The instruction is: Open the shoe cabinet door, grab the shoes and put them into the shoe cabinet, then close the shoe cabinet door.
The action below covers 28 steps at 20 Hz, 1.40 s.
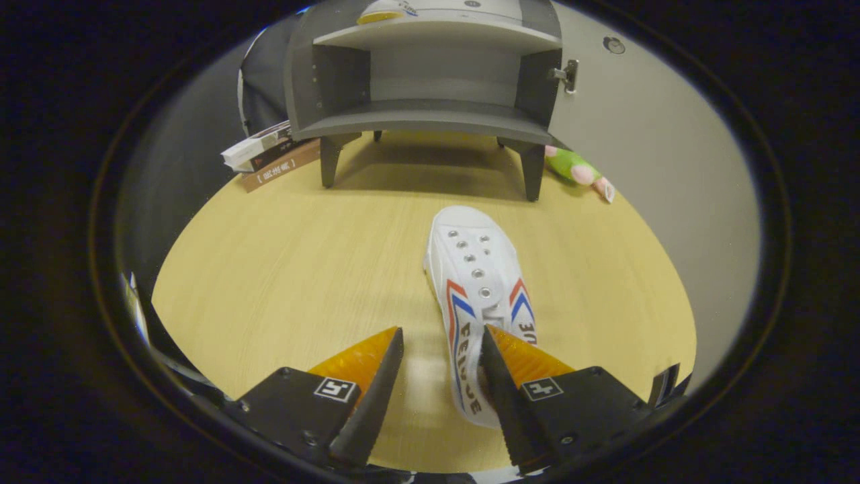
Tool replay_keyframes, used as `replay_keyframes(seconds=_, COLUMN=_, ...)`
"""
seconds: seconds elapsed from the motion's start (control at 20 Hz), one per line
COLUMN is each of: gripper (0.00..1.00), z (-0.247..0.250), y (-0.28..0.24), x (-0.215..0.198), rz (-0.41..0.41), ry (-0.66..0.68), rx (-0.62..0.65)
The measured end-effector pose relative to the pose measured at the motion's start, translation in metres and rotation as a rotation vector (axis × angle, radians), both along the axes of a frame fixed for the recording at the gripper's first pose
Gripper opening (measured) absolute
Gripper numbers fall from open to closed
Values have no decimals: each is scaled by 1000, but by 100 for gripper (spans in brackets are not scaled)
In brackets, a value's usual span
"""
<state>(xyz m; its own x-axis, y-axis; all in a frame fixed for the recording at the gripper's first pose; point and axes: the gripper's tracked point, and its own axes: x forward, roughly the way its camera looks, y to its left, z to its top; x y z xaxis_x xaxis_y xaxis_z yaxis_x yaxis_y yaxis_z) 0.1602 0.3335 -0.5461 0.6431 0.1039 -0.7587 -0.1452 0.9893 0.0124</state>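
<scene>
Books (269, 153): a small stack lies on the floor just left of the cabinet's left leg, well clear of my path.
Gripper (442, 349): I see its fingers spread part way; the left finger stands over bare floor, the right finger sits at or inside the shoe's heel opening. Nothing is pinched between them that I can make out.
Cabinet (430, 74): door already swung wide to the right, hinge showing; the lower shelf looks bare, and a second shoe (384, 12) appears to rest on the shelf above.
Shoe (478, 296): white canvas sneaker, laces out, lying on the wooden floor (289, 269), toe toward the cabinet and heel between my fingers, nearer the right one.
Handling: I judge it light, with soft canvas that will fold under a pinch and a stiffer rubber sole. The heel collar or side wall beside the opening looks the surest hold.
Toy (578, 171): a green plush lies by the cabinet's right leg, against the door.
</scene>
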Motion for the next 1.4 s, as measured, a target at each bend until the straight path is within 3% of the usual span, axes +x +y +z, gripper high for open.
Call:
replay_keyframes(seconds=0.15, gripper=71, z=-2, y=-3, x=2, rz=-2, ry=6, rx=-4)
replay_keyframes(seconds=0.25, gripper=61, z=5, y=0, x=-4, rz=22, ry=4, rx=12)
replay_keyframes(seconds=0.4, gripper=57, z=2, y=-7, x=-5, rz=50, ry=-7, rx=-1)
replay_keyframes(seconds=0.55, gripper=21, z=-5, y=-13, x=0, rz=-7, ry=-7, rx=-12)
replay_keyframes(seconds=0.7, gripper=4, z=0, y=-10, x=1, rz=-5, ry=-14, rx=13)
replay_keyframes(seconds=1.4, gripper=4, z=167, y=8, x=14, rz=3, ry=-238, rx=67)
